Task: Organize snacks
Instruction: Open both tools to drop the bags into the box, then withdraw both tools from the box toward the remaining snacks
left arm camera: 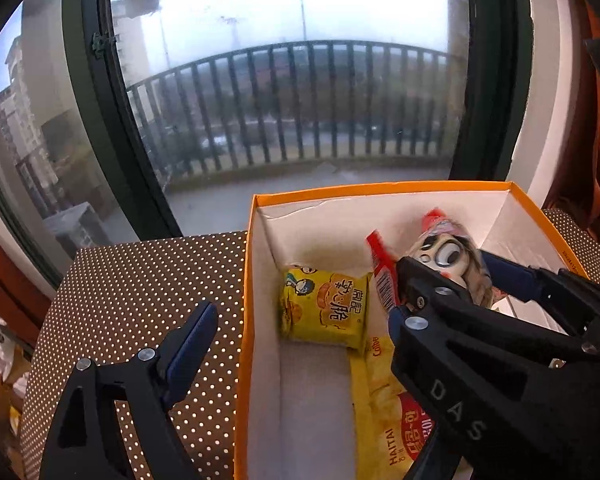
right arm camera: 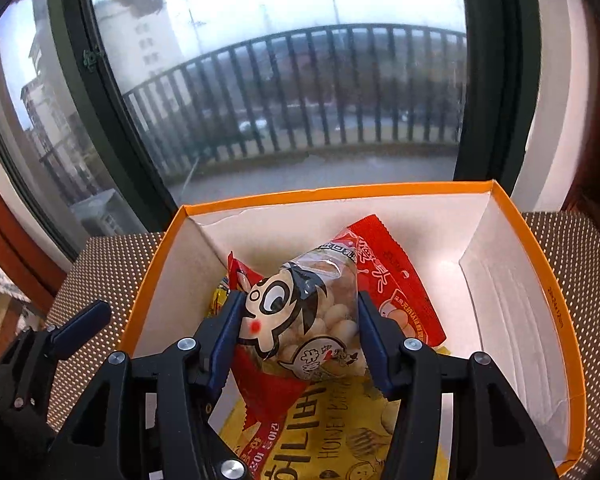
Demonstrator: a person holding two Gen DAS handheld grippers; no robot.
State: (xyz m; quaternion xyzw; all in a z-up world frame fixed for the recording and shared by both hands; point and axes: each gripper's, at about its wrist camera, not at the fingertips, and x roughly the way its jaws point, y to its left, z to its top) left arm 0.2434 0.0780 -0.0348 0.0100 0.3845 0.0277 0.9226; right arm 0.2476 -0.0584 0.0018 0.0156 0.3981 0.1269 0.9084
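Observation:
An orange box (left arm camera: 256, 208) with a white inside (right arm camera: 512, 304) stands on a dotted table. My right gripper (right arm camera: 300, 320) is shut on a clear cartoon-face snack bag (right arm camera: 300, 316) of pale round biscuits, held over the box; it also shows in the left wrist view (left arm camera: 444, 258). In the box lie a small yellow snack pack (left arm camera: 324, 308), a large yellow chip bag (right arm camera: 340, 432) and a red packet (right arm camera: 396, 280). My left gripper (left arm camera: 300, 320) is open and empty, with one finger (left arm camera: 194, 334) outside the box's left wall.
The brown dotted tablecloth (left arm camera: 140, 288) lies left and right of the box. A large window (left arm camera: 292, 100) with a balcony railing is close behind. An orange-brown cloth (left arm camera: 596, 140) hangs at the right.

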